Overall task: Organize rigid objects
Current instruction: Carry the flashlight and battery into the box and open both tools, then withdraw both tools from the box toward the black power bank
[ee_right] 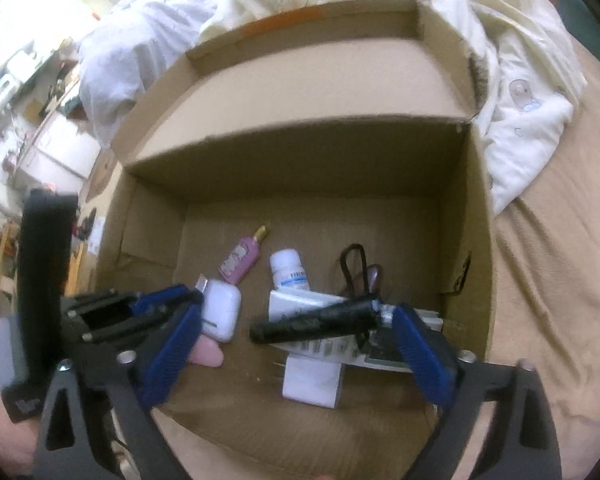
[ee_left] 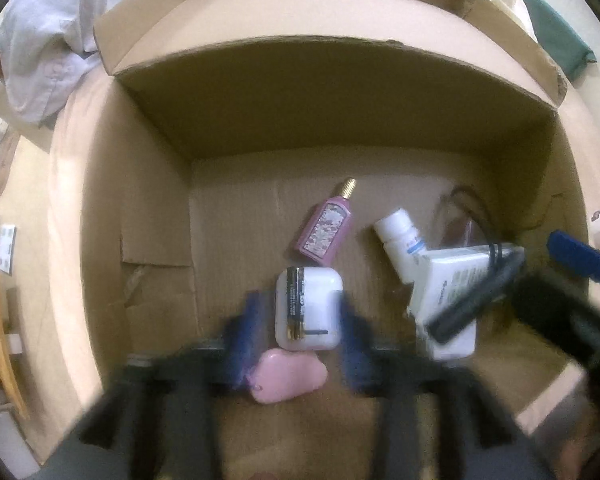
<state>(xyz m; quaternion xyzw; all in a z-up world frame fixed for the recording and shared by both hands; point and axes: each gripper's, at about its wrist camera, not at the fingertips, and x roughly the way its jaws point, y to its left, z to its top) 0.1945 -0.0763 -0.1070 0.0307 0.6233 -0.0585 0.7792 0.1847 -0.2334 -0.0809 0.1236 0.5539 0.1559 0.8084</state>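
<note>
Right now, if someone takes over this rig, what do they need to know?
Left gripper: open, jaws either side of the white case, which has a battery lying on it. The image is blurred, so I cannot tell if they touch.
Right gripper: wide open, holding nothing. The black marker lies across the flat white box near its right finger.
Already in the cardboard box: perfume bottle, pill bottle, white charger block and pink object.
Left to do: probably tidying the pile on the right. No loose items show outside the box.
</note>
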